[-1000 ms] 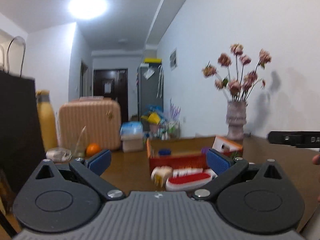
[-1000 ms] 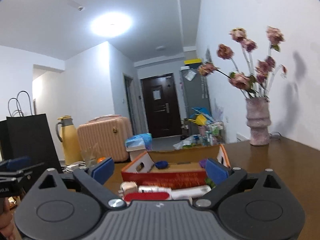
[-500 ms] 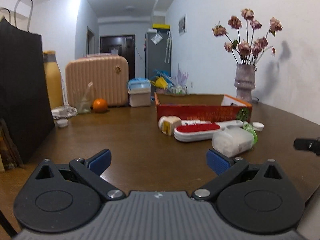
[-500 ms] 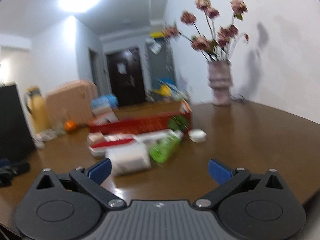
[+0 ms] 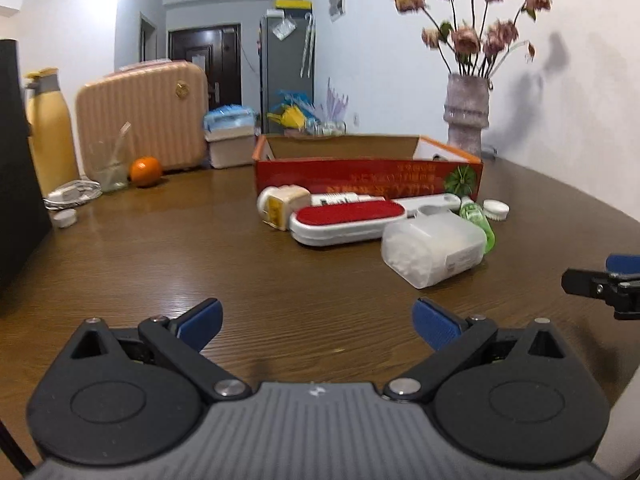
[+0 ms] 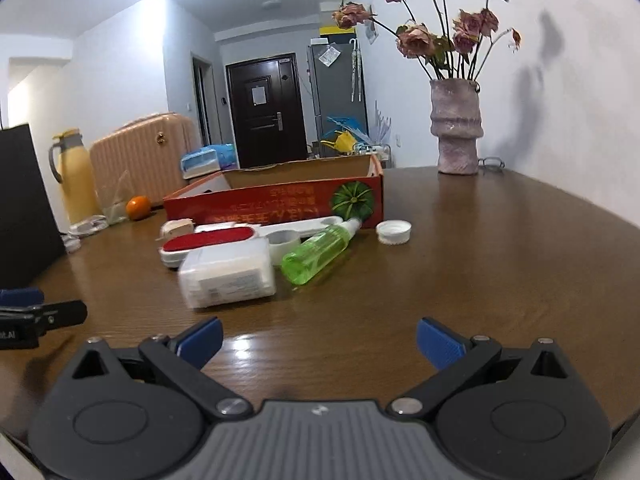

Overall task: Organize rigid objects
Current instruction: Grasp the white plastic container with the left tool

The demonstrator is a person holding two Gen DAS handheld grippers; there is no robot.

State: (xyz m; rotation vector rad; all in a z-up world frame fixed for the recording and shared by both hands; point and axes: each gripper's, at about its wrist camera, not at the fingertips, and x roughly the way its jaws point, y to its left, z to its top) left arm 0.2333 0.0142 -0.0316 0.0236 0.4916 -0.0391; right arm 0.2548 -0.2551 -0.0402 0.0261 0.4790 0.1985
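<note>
Rigid objects lie bunched on the counter (image 5: pixel 160 264) just before the red box (image 6: pixel 276 200): a lint brush (image 5: pixel 348 220), a clear plastic case (image 6: pixel 226 272), a green bottle (image 6: pixel 316 254) on its side and a white cap (image 6: pixel 394 232). The box stands open-topped behind them, likely their destination. Left hand-held gripper (image 5: pixel 316 320) and right hand-held gripper (image 6: pixel 318 338) both hover low with jaws spread, holding nothing, short of the cluster.

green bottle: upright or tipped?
Tipped. The green bottle lies on its side on the table, its nozzle pointing toward the red box.
</note>
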